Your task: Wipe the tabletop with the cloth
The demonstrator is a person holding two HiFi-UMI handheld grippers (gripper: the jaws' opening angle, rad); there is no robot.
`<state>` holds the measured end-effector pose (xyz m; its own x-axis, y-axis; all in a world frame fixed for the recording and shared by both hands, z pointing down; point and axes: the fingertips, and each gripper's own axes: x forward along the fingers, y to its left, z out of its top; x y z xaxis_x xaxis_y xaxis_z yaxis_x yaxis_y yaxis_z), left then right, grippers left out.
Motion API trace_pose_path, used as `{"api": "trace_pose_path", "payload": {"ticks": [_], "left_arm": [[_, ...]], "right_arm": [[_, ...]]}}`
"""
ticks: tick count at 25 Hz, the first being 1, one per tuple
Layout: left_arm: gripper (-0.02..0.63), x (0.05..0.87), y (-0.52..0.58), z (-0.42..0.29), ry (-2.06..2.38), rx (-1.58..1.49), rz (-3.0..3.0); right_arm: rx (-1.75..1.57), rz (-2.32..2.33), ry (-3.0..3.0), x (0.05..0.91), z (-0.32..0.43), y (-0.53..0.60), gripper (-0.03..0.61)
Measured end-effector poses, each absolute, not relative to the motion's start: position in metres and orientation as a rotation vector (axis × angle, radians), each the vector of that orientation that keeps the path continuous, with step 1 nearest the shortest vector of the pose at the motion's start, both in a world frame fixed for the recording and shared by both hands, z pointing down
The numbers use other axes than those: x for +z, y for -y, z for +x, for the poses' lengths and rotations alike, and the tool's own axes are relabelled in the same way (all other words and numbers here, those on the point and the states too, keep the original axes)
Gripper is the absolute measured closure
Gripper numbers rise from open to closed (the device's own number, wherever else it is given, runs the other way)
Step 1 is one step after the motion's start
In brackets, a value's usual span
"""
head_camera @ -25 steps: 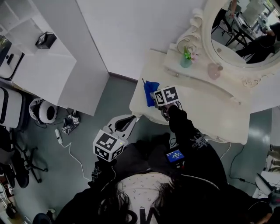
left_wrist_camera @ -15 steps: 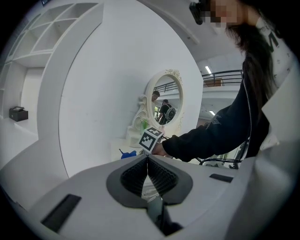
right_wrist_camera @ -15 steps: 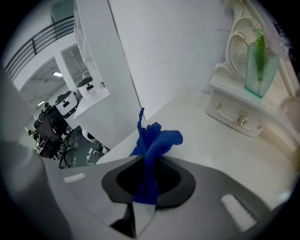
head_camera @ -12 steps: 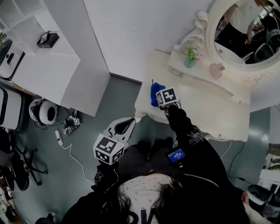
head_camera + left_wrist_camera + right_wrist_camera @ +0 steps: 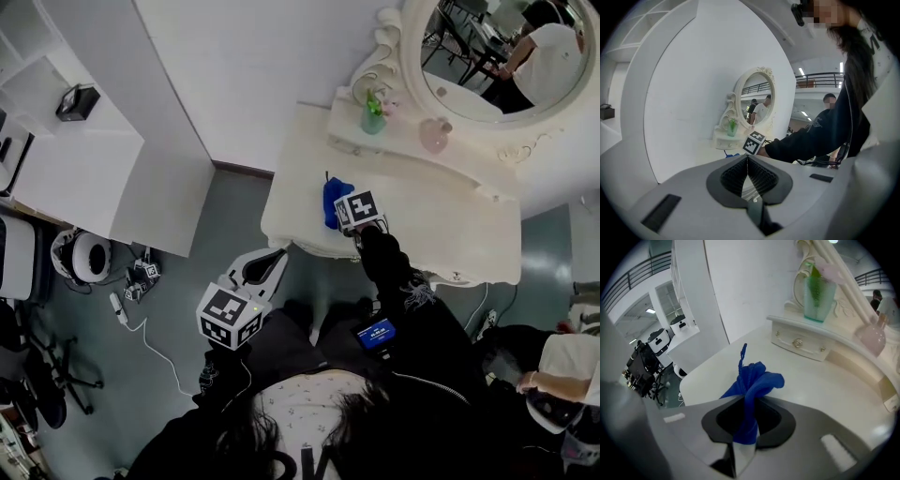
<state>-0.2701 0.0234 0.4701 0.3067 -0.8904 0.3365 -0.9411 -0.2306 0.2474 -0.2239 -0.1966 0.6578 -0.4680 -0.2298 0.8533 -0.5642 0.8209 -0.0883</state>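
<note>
The right gripper (image 5: pixel 343 203) is held over the near left part of the cream tabletop (image 5: pixel 441 230). Its jaws are closed tightly on the blue cloth (image 5: pixel 331 200). In the right gripper view the cloth (image 5: pixel 753 383) is seen pinched as a narrow fold between the two dark pads (image 5: pixel 773 420), with hardly any gap left on either side. Above the jaws the cloth is bunched into a crumpled mass, and a thin strip of it is raised upright. The lower edge of the bunch is seen at or just above the table surface; whether it is pressed onto it cannot be told. The cloth is placed near the left edge of the table, well apart from the things at the far side.

The left gripper (image 5: pixel 270 263) is held off the table, over the grey floor (image 5: pixel 187 281), just beside the table's near left corner. In the left gripper view its jaws (image 5: pixel 747 161) are seen brought together, the ribbed pads (image 5: pixel 763 176) met at the tip, and nothing is gripped between them.

At the far side of the table a small raised shelf with drawers (image 5: pixel 806 341) is seen. A vase with green stems (image 5: pixel 374 114) and a pink bottle (image 5: pixel 434 136) are set on it, below an oval mirror (image 5: pixel 487 56).
</note>
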Motion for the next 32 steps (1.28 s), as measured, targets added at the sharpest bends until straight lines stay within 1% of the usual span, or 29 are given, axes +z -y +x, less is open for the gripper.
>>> {"api": "trace_pose_path", "payload": {"ticks": [5,10,22,32], "left_arm": [[0.614,0.469,0.003,-0.231,1.576,0.209,2.227],[0.614,0.468,0.041,-0.176,1.507,0.236,2.281],[0.614,0.476,0.128,-0.010,1.296,0.317,2.391],[0.614,0.478,0.176,0.088,1.227,0.342,2.426]], "right_arm": [[0.502,0.668,2.052,0.658,-0.157,0.228,0.517],[0.556,0.752,2.034,0.660,-0.076,0.263,0.517],[0.723,0.942,2.004,0.663,0.143,0.348,0.517],[0.762,1.105,1.906,0.665,0.321,0.396,0.517]]}}
